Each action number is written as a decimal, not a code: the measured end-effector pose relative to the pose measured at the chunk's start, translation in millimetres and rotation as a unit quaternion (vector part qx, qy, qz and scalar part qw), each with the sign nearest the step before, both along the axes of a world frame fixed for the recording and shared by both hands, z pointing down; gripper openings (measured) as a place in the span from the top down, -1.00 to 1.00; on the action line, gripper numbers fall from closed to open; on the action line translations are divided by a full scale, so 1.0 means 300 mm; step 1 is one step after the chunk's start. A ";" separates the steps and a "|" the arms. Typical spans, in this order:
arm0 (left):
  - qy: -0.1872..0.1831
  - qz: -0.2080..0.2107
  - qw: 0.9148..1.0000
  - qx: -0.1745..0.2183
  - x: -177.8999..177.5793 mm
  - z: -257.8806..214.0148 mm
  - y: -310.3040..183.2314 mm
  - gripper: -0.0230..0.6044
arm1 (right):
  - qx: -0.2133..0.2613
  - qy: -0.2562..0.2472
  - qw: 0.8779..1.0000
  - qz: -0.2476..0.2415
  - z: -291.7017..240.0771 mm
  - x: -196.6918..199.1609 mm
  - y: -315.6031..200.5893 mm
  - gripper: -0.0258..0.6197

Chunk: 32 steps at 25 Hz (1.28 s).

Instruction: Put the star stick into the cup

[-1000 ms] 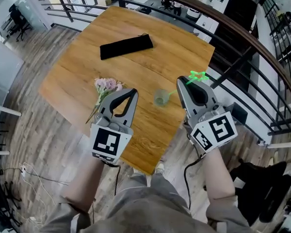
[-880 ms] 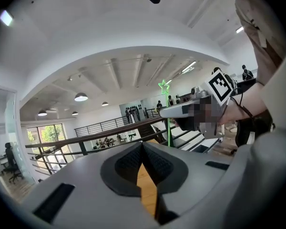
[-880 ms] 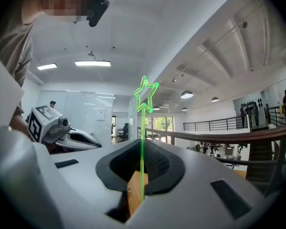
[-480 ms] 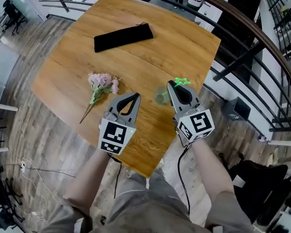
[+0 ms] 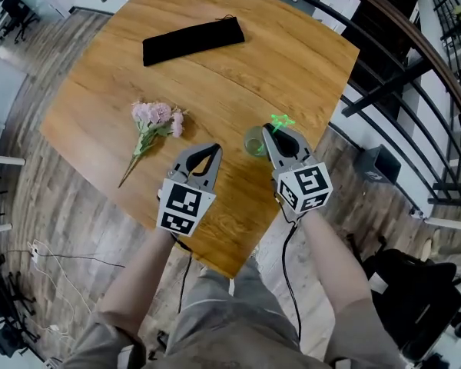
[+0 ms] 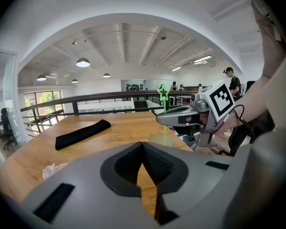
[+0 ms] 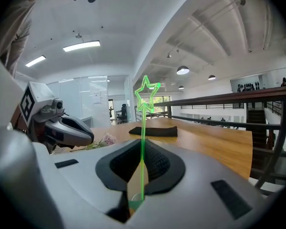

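Grippers in my hands work over the near part of the wooden table (image 5: 292,60): my left gripper (image 5: 210,149) has its jaws pressed together on nothing, while my right gripper (image 5: 270,131) clamps the green star stick (image 5: 280,121) upright, its lower end reaching the clear cup (image 5: 254,142) beneath. Beyond lie pink flowers (image 5: 154,121), then a black pouch (image 5: 192,40).

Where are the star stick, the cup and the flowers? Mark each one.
star stick (image 7: 143,144): right gripper view, on the green stem below the star.
cup (image 5: 252,144): head view, on its translucent wall.
flowers (image 5: 155,115): head view, on the pink blossoms.
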<state>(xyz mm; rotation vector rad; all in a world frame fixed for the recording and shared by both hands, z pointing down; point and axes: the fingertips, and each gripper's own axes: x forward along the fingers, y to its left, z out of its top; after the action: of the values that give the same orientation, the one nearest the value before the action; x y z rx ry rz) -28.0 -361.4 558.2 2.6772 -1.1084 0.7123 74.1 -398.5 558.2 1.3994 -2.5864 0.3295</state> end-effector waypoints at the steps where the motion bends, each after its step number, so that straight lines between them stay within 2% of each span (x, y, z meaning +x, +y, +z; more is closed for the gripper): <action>1: 0.000 0.000 1.000 -0.002 0.003 0.006 0.002 0.87 | -0.008 0.002 1.000 0.002 0.015 0.001 -0.003 0.81; 8: 0.003 0.007 1.000 -0.009 0.022 0.008 0.035 0.87 | -0.044 0.034 0.998 0.008 0.067 -0.001 0.007 0.76; 10: 0.004 0.009 1.000 -0.013 0.025 0.005 0.044 0.87 | -0.062 0.028 0.998 0.009 0.081 -0.002 0.017 0.30; 13: 0.009 0.010 1.000 -0.026 0.025 0.006 0.056 0.87 | -0.082 0.027 0.996 0.016 0.106 0.005 0.035 0.10; 16: 0.013 0.007 0.999 -0.033 0.020 0.007 0.071 0.87 | -0.095 0.021 0.995 0.023 0.119 0.016 0.059 0.01; 21: 0.019 0.003 0.999 -0.037 0.009 0.003 0.093 0.87 | -0.123 0.008 0.992 0.032 0.133 0.033 0.097 -0.06; 32: 0.029 0.000 0.999 -0.032 0.005 -0.026 0.159 0.87 | -0.162 0.011 0.986 0.040 0.150 0.058 0.195 -0.07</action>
<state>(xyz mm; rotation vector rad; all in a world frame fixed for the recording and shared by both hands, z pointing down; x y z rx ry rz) -26.5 -313.9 550.5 2.6269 -1.0523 0.6545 91.6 -340.0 603.2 1.3779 -2.3294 0.7078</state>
